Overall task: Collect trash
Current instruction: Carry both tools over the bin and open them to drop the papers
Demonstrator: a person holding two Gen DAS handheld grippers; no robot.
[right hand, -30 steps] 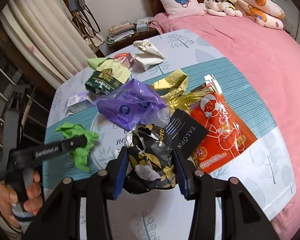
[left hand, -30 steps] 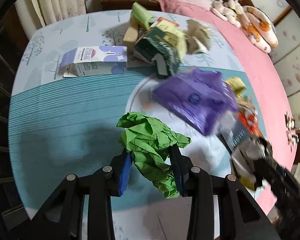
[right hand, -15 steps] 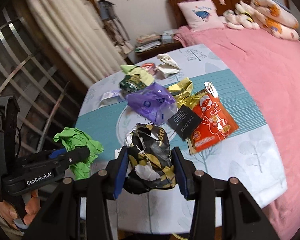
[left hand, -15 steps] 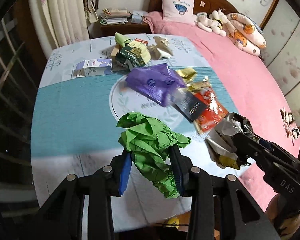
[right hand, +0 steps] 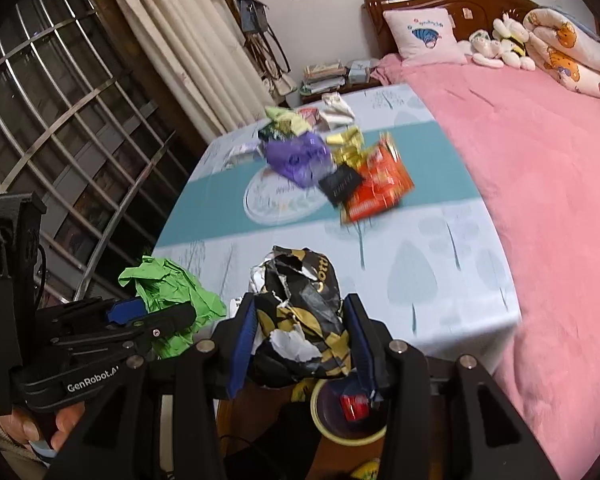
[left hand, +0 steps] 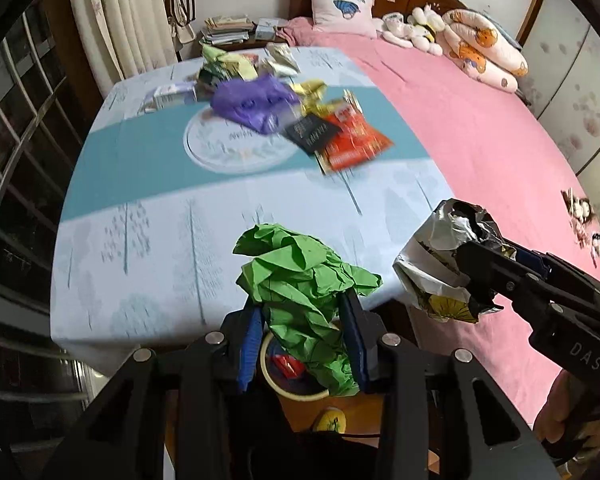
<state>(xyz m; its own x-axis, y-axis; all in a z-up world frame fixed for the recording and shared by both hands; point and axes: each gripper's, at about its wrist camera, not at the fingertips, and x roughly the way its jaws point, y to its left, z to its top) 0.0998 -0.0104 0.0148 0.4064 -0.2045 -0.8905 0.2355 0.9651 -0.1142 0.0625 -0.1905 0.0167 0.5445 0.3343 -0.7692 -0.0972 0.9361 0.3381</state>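
- Bin first: the round yellow-rimmed trash bin (left hand: 294,394) sits on the floor below the near table edge, directly under both loads.
- Left gripper (left hand: 302,344) is clamped on the crumpled green paper wad (left hand: 304,280); centre it over the rim before letting go.
- Right gripper (right hand: 300,340) pinches the crumpled black-and-gold foil wrapper (right hand: 300,320); drop it low, as light foil may drift.
- Farther off, the purple plastic bag (left hand: 256,100) and red snack packet (left hand: 354,142) lie on the pale blue tablecloth (left hand: 160,248), left for later.
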